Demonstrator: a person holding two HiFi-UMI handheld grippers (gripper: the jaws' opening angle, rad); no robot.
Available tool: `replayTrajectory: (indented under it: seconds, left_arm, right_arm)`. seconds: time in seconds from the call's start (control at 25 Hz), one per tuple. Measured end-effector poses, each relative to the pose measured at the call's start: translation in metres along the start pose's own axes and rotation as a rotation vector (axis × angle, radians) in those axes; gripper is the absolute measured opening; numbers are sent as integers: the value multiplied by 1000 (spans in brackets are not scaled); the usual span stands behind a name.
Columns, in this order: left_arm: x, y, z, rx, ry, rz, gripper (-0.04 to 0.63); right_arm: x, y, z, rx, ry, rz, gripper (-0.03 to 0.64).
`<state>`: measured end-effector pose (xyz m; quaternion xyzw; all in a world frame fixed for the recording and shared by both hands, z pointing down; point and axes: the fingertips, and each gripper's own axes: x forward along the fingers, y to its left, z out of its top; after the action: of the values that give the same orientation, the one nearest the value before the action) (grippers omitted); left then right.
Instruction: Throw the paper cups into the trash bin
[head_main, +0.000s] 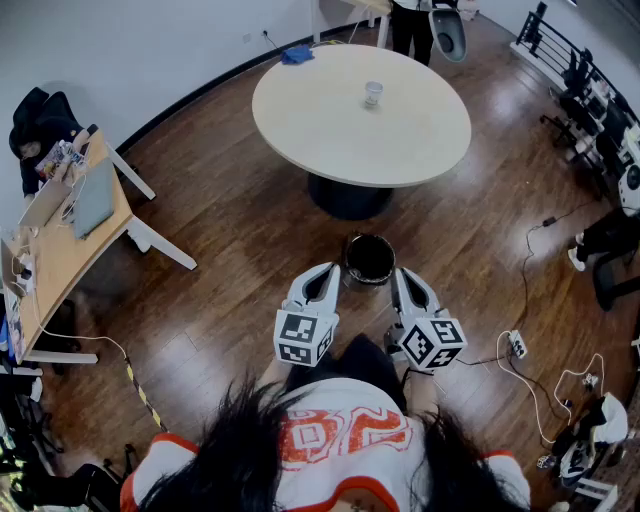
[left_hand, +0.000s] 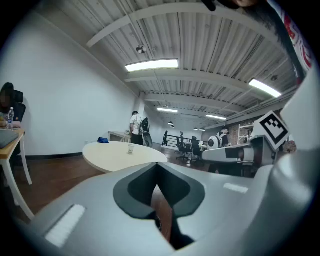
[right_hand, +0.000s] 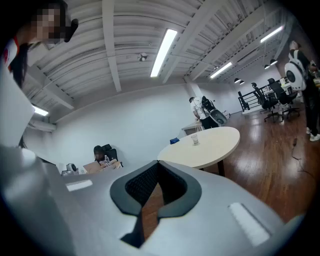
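The job looked barely begun; one paper cup (head_main: 373, 93) stood on the round table (head_main: 300, 110), well apart from the trash bin (head_main: 369, 258) (its inside too dark to read); the left gripper (head_main: 322, 276) and the right gripper (head_main: 404, 279) hung near it, jaws together, empty.

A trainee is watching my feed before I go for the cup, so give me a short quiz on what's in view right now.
1. True or false: the paper cup stands upright on the round table.
2. Where is the trash bin? A) on the table; B) on the floor, between the table's base and the two grippers; C) tucked under the desk by the wall.
3. Fill in: the fingers of the left gripper and the right gripper are both ____, with nothing between them.
Key: 1 true; 2 B; 3 shut.
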<state>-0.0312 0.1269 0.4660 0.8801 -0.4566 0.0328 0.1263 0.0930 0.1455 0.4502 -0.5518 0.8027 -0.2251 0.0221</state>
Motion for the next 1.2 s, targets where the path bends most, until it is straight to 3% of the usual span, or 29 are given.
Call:
replayTrajectory:
  seconds: [0.48, 1.2]
  left_arm:
    - [34, 17, 3, -7, -2, 13, 0]
    - [133, 39, 35, -15, -11, 77, 0]
  right_arm:
    - [41, -11, 7, -19, 32, 35, 2]
    - [122, -72, 62, -2, 26, 113, 2]
